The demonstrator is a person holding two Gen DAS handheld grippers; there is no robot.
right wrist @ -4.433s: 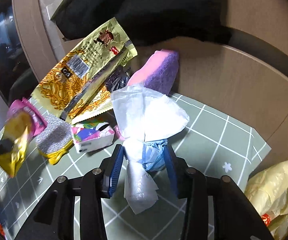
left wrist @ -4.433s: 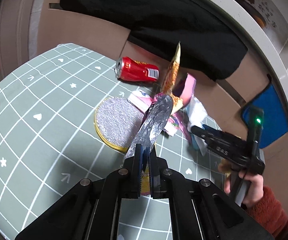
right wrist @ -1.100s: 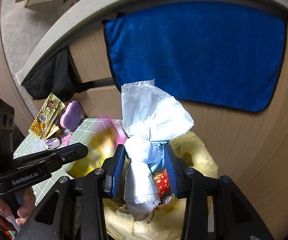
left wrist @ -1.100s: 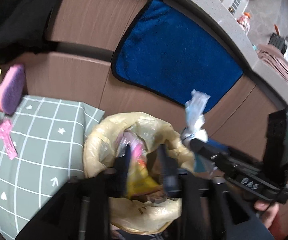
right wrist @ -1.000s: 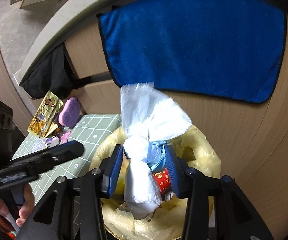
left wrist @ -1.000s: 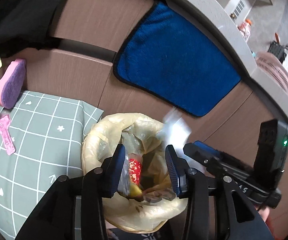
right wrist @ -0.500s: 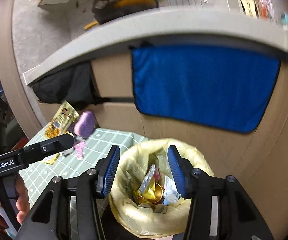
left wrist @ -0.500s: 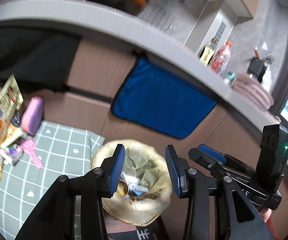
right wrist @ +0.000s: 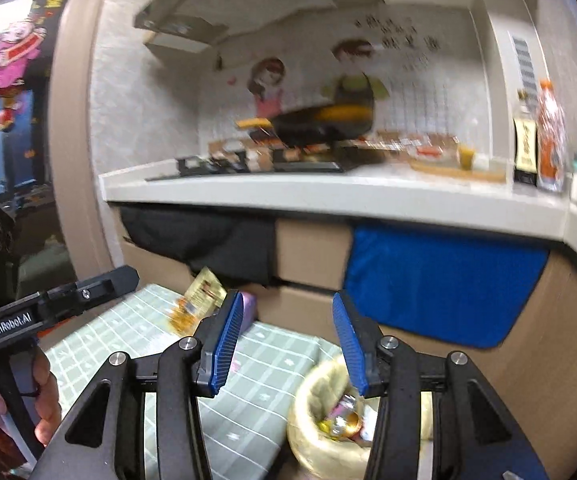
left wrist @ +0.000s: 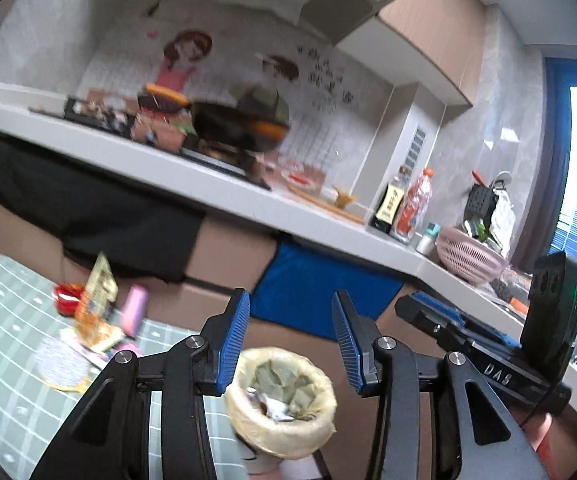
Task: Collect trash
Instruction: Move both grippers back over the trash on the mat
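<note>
A blue towel [right wrist: 440,280] hangs below the counter [right wrist: 328,194], where a black pan [left wrist: 232,126] sits.

Home kitchen, seemingly: hob [left wrist: 160,128], blurred pan [left wrist: 240,126], range hood [right wrist: 248,8].

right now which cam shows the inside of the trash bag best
The left wrist view. It looks down into the open mouth of the yellow trash bag, whole rim visible, wrappers inside. In the right wrist view the bag sits low in the frame, its mouth partly hidden behind the right gripper's own finger.
</note>
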